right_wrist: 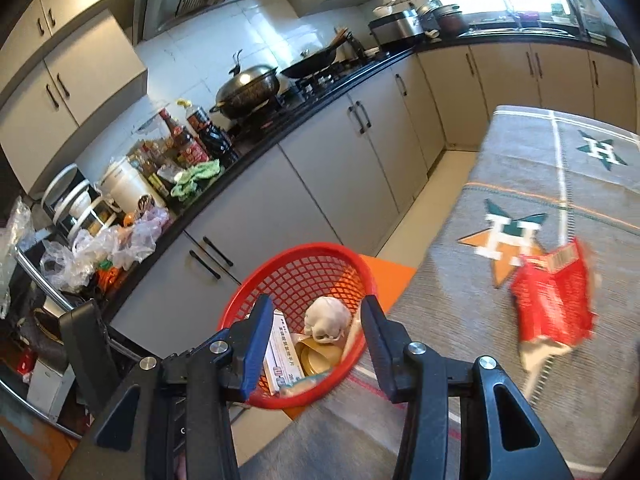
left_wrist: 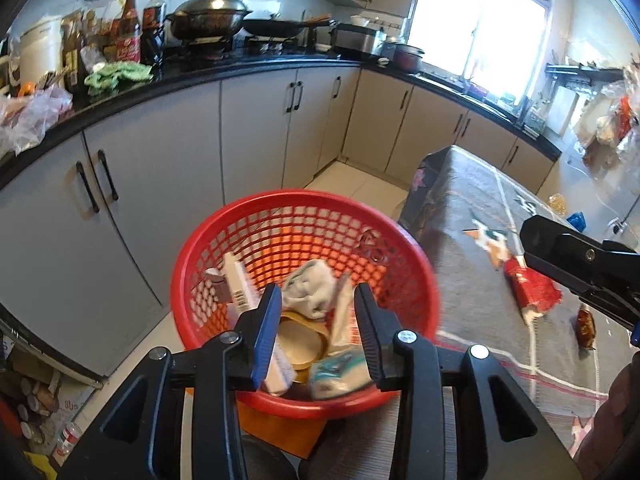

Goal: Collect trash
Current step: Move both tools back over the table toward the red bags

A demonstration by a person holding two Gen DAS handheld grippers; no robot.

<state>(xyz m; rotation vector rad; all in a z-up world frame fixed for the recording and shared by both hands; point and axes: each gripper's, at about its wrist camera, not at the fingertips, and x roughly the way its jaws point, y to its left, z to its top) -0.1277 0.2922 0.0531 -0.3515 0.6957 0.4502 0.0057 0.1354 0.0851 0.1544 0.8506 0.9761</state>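
Note:
A red mesh basket stands beside the cloth-covered table. It holds a crumpled white tissue, a long white box, a gold lid and wrappers. My left gripper hovers over the basket, open, with nothing between its fingers. My right gripper is also open and empty above the basket's near rim. A red snack bag and a small brown wrapper lie on the table.
The basket rests on an orange stool. Grey cabinets run under a black counter crowded with bottles, a wok and plastic bags. Small blue and yellow scraps lie at the table's far side.

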